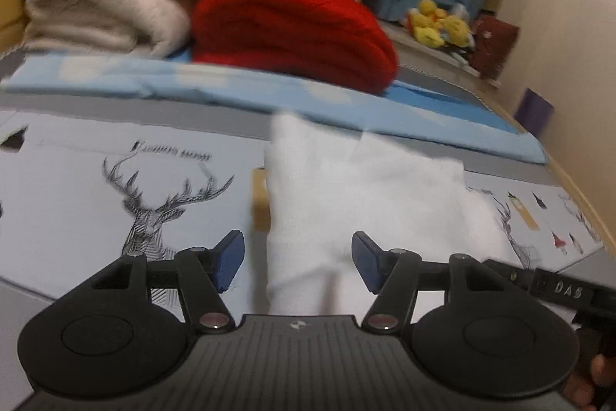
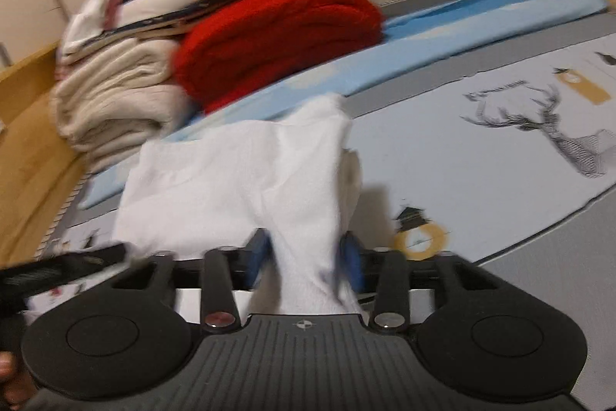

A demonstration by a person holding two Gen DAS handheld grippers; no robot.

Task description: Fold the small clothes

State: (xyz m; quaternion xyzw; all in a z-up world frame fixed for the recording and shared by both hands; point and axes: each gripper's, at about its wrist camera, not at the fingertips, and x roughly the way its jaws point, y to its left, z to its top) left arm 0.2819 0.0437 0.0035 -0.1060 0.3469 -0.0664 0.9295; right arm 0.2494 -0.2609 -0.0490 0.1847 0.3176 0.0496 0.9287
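A white garment (image 1: 365,195) lay on a deer-printed sheet (image 1: 96,187) that covered the bed, with both handheld grippers at its near edge. The left gripper (image 1: 298,260) had its blue-padded fingers (image 1: 231,259) spread wide apart, and a fold of the white cloth ran up between them without visibly touching either pad. In the right wrist view, the right gripper (image 2: 306,259) had its fingers (image 2: 352,259) drawn in against a bunched strip of the same garment (image 2: 238,172), which passed between them; motion blur made the contact hard to read, but the cloth appeared pinched. The rest of the garment spread away from the fingers toward a light blue mat (image 2: 442,37). Beyond it, a folded red blanket (image 1: 292,26) sat just beside a stack of cream blankets (image 1: 104,2), and yellow plush toys (image 1: 439,22) rested on a far ledge.
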